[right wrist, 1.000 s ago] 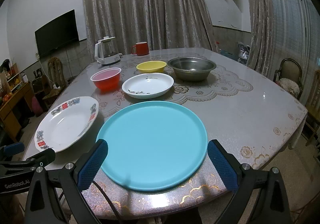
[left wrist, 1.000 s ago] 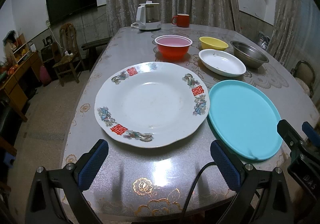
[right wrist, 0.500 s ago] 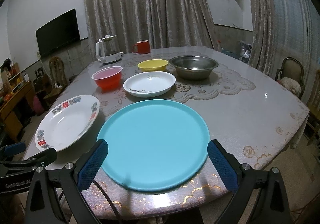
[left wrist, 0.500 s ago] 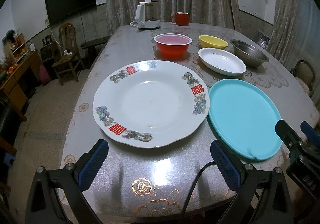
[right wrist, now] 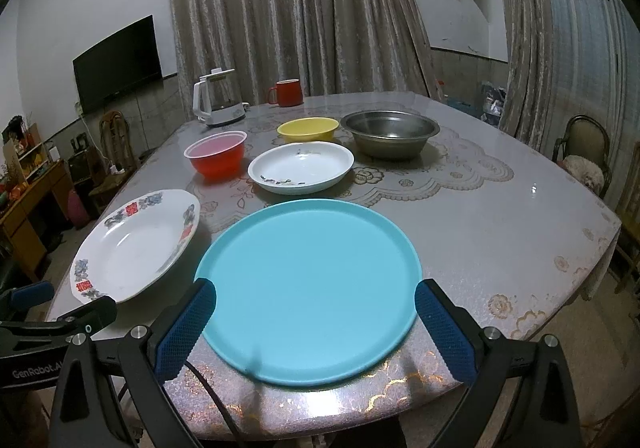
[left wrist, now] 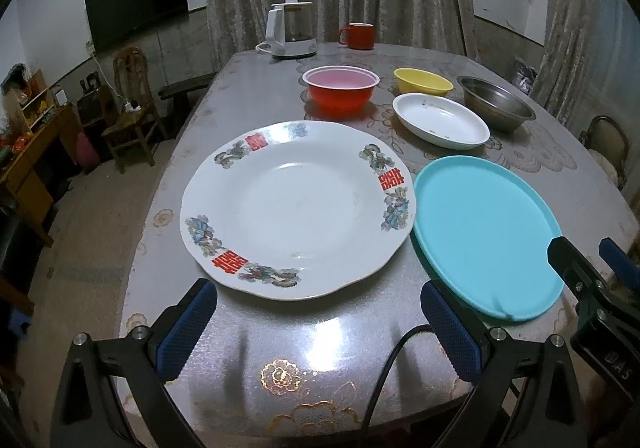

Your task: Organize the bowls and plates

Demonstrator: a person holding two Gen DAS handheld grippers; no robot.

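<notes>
Nearest, both devices hover at the table's (right wrist: 520, 232) front edge: left gripper (left wrist: 320, 322) jaws spread wide, holding nothing, in front of the large white porcelain plate with red and floral rim motifs (left wrist: 296, 208); right gripper (right wrist: 316, 322) equally wide apart, empty, blue fingertips flanking the near rim of the round turquoise plastic plate (right wrist: 310, 288) without visible contact. Plates lie side by side, rims nearly touching; both empty. Beyond: white oval dish (right wrist: 301, 167), empty; red plastic bowl (right wrist: 216, 157), contents unclear; yellow bowl (right wrist: 308, 129); steel bowl (right wrist: 390, 134), empty. Farthest: white kettle (right wrist: 218, 98), red mug (right wrist: 287, 93).
</notes>
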